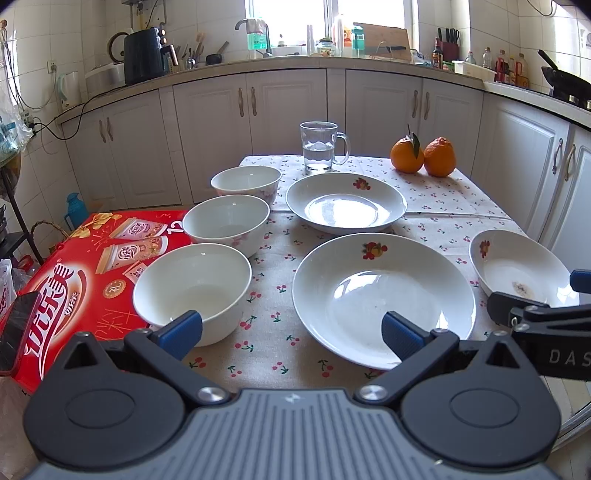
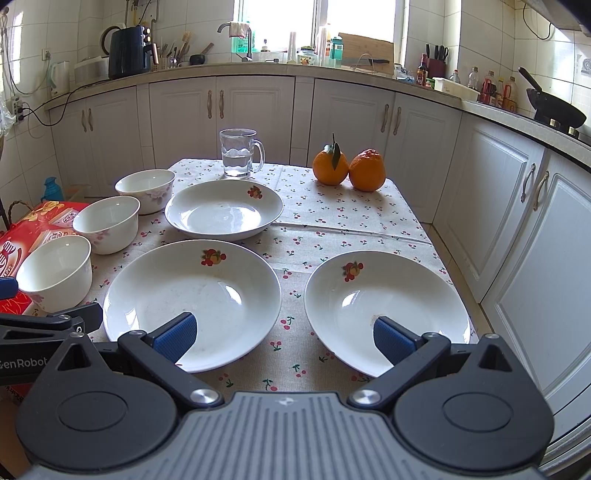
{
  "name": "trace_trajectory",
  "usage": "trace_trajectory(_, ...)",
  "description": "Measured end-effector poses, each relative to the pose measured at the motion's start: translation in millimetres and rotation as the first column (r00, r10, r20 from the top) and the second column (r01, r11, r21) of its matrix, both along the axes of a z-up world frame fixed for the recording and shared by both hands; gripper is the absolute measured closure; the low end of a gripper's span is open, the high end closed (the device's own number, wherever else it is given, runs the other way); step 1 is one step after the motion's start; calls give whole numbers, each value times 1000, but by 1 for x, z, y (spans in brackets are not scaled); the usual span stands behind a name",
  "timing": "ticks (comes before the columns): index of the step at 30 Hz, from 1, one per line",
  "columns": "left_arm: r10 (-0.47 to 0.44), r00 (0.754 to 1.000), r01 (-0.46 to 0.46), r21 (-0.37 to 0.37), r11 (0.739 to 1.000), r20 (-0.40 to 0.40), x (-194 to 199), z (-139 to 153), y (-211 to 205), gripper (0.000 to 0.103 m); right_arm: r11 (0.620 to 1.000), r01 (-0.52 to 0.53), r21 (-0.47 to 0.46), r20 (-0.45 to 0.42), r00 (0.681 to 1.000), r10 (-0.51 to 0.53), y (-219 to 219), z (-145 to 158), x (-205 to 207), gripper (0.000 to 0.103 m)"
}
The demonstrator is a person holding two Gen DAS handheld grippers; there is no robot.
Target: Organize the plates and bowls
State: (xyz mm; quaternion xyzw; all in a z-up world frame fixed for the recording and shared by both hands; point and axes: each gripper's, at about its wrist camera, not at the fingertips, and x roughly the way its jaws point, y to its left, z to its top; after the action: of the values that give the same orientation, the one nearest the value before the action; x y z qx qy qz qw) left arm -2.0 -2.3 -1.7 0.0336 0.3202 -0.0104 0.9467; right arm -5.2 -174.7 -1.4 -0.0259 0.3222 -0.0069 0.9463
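Plates (image 2: 192,302) – bowls (image 2: 55,271) – separate, unstacked

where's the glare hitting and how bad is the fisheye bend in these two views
Left wrist view: window glare pools on the far plate, and the counter edge bows into an arc. Right wrist view: the same plate shines, the window is blown out, cabinet doors curve at the right, corners vignette black.

Glossy, probably ceramic plates (image 2: 192,295) and bowls (image 1: 192,284), matt woven tablecloth (image 2: 332,221), clear glass mug (image 1: 320,147)
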Motion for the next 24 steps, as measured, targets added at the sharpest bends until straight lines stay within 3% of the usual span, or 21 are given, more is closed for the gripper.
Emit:
trace_trajectory(17,-35,999,35,-6,999,12,11,9,-5,1,1000,-18,-21,22,1000,18,-8,6,1,0)
trace_trajectory(24,-108,992,107,20,994,59,27,18,-14,1,998,-54,-41,79,995,57,-42,14,-2,0)
